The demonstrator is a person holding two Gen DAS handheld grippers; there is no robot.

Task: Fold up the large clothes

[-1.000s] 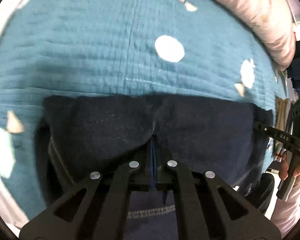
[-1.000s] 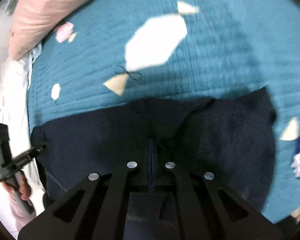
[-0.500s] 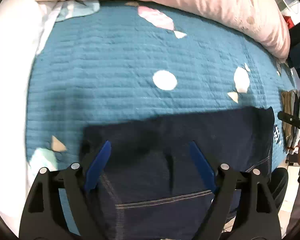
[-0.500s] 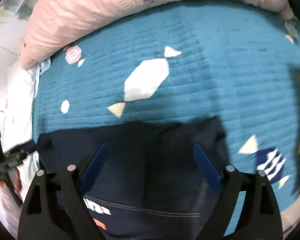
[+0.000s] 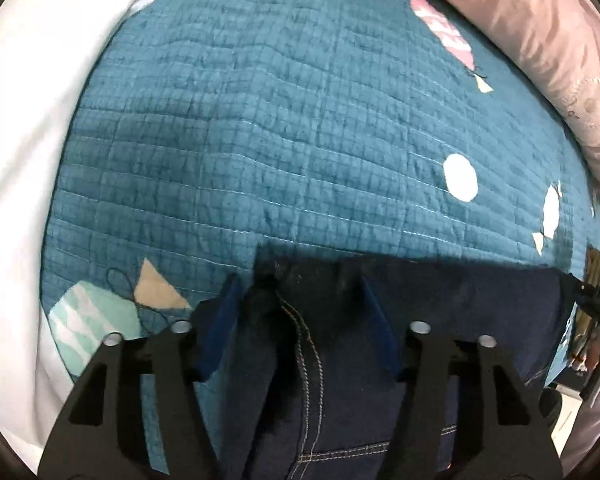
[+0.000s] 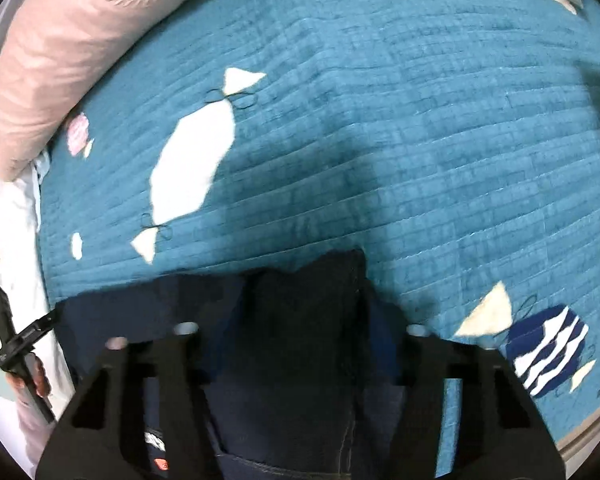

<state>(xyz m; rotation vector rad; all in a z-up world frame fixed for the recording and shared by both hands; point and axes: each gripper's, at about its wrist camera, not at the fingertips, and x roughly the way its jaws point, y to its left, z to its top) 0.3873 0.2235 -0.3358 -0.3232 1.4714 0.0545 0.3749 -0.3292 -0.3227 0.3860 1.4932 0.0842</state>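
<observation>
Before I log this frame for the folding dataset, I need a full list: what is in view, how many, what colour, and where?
jeans: one, dark navy with pale stitching, lying across the near edge of the quilt, a corner between each gripper's fingers
quilt: one, teal with white, beige, pink and navy-striped candy patches, covering the bed
duvet: one, pale pink, bunched along the far edge of the quilt
sheet: one, white, at the quilt's left side
left gripper: one, black with blue pads, open around the jeans' left corner
right gripper: one, black with blue pads, open around the jeans' right corner
</observation>
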